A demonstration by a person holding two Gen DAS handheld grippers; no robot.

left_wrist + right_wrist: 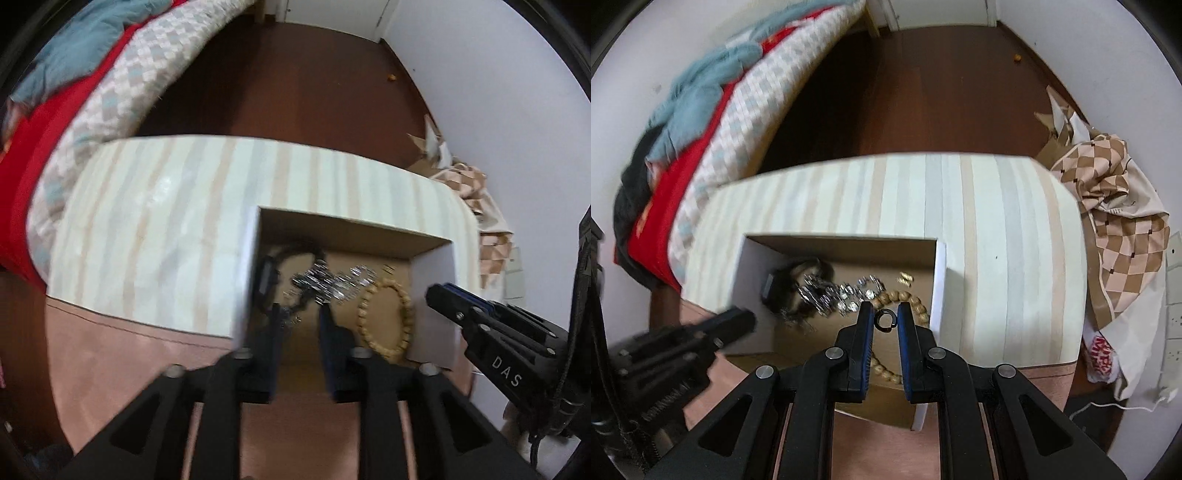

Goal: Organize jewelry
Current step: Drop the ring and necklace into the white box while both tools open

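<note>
R gripper point(885, 317) | ring point(885, 319) btwn fingers point(865, 325) | over box point(834, 242)

Your open box point(938, 273) sits on the near part of the bench point(997, 229), and everything is inside it: the beaded bracelet point(386, 317) lies toward the right wall, the metal chain point(325, 284) is piled in the middle, and a watch point(266, 280) lies against the left wall. A small ring point(885, 320) sits between your right hand-held gripper point(885, 314) fingers, above the bracelet. Your left hand-held gripper point(299, 314) reaches in over the near edge. The bed point(738, 110) is behind-left, a crumpled cloth point(1115, 221) right of the bench.
</note>
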